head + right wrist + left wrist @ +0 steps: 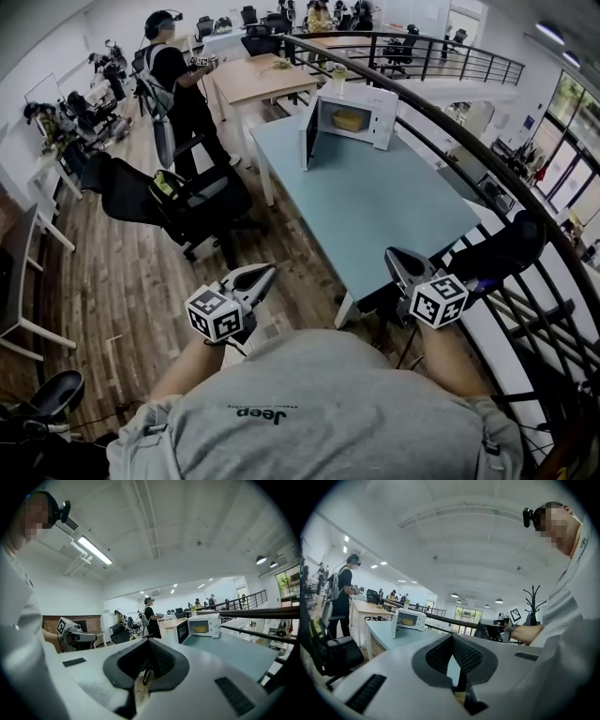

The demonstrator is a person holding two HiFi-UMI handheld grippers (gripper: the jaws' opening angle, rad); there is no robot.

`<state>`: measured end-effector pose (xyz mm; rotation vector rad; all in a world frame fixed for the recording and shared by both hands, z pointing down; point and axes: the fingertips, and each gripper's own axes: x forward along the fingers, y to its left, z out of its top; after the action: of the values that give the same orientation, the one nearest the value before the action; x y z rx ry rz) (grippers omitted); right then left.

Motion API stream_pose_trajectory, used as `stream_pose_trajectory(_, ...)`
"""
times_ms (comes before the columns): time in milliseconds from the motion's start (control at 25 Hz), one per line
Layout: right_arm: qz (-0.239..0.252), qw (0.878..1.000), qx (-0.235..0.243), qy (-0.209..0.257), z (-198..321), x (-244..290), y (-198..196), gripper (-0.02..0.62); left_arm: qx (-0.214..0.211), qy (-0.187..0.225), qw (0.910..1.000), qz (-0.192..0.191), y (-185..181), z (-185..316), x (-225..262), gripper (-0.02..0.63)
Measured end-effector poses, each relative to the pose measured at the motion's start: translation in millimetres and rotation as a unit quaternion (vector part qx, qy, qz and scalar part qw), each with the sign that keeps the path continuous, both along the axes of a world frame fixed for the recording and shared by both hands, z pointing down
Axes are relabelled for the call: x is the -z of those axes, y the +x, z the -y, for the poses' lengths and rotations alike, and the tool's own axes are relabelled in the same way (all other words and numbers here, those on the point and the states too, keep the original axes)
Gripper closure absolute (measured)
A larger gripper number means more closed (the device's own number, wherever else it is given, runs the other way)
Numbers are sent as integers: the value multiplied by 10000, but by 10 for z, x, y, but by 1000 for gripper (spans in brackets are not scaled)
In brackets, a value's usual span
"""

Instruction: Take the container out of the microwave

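A white microwave [352,117] stands at the far end of a blue-green table [375,206], its door [307,141] swung open to the left. A yellow container [349,120] sits inside it. It also shows as a small yellow container [408,621] in the left gripper view and as a yellow container [200,629] in the right gripper view. My left gripper [255,279] and right gripper [397,264] are held close to my body, short of the table's near end and far from the microwave. Both are shut and hold nothing. The left gripper [452,637] and right gripper [149,641] point roughly level.
A black office chair [202,202] stands left of the table. Beyond it stands a person [178,89], next to a wooden table [258,80]. A dark curved railing [487,178] runs along the table's right side. More chairs and desks fill the back of the room.
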<state>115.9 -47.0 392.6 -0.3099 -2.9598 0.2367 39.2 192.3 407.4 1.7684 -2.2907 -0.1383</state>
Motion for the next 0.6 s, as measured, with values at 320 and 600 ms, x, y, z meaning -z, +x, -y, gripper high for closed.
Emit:
stream_pose_trajectory(320,-53,9996,-290,29,244,-76,-526,577,-153,-97,9998,-80,-530,257,-209,588)
stream_pose_trajectory(600,-254,9959,-841,212,705,-154,-1241,577,-762,58,9969,-212,-1477,966,-367,588)
